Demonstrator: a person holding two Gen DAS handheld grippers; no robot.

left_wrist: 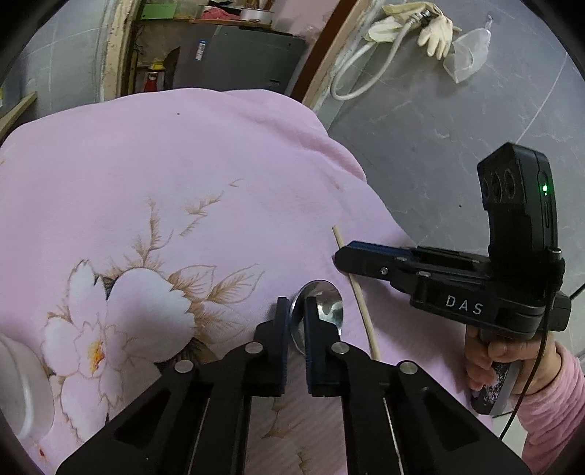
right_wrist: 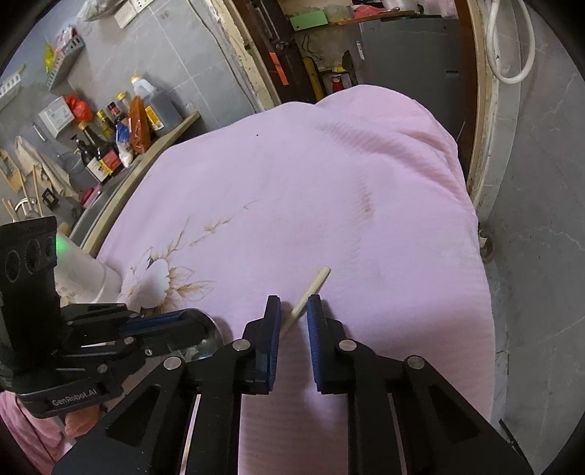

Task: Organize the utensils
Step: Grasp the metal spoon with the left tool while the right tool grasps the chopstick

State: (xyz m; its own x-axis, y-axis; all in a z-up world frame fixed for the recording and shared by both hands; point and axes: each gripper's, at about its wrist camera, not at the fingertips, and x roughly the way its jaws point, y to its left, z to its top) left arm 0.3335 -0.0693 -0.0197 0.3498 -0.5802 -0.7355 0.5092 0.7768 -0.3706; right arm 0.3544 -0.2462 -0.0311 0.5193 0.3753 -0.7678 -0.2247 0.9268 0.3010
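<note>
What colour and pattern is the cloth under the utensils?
The cloth is pale pink with a white flower and tan leaves, clearest in the left wrist view.

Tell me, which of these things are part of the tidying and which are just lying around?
Part of the job:
- shiny metal spoon, clamped in the left gripper
- pale wooden chopstick, between the right gripper fingers
- white round container at the cloth's edge, possibly

Just lying about:
- pink floral cloth
- cream rubber gloves
- sauce bottles

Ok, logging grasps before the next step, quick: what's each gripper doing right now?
Left gripper: closed on the metal spoon.
Right gripper: closed on the wooden chopstick.
</note>
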